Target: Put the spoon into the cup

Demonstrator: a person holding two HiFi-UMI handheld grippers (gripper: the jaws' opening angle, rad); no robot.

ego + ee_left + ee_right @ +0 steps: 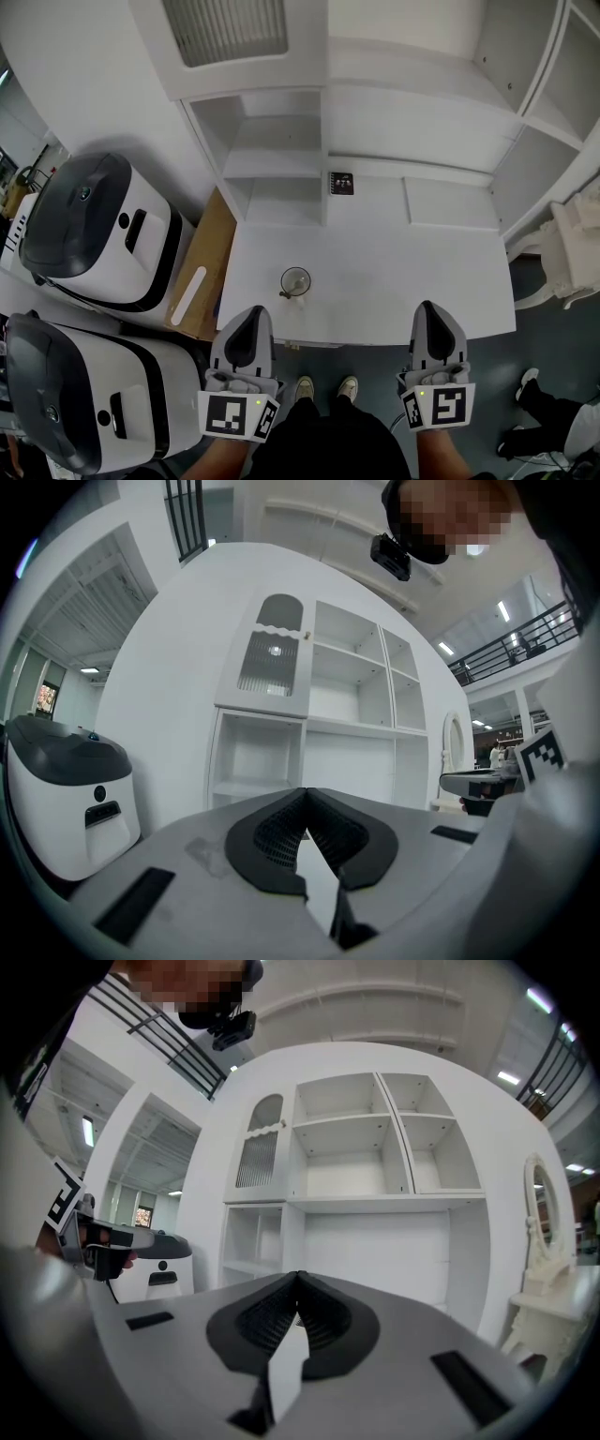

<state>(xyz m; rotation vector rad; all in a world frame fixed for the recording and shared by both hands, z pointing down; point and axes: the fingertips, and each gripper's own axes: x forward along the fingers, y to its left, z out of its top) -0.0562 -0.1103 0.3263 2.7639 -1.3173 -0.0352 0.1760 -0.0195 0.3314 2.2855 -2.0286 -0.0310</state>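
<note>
A small clear glass cup (296, 279) stands on the white table (394, 281), near its front edge and left of the middle. A thin bit shows at the cup's lower left rim; it is too small to tell whether this is the spoon. My left gripper (251, 321) hovers just in front of the table edge, below and left of the cup, with its jaws meeting at the tips and nothing between them (305, 793). My right gripper (428, 309) is held over the table's front edge further right, shut and empty as well (298, 1276).
A white shelf unit (281, 159) rises behind the table, with a small black card (341, 183) at its foot. Two white-and-black machines (94, 230) and a cardboard box (202, 272) stand at the left. A white ornate stand (567, 253) is at the right.
</note>
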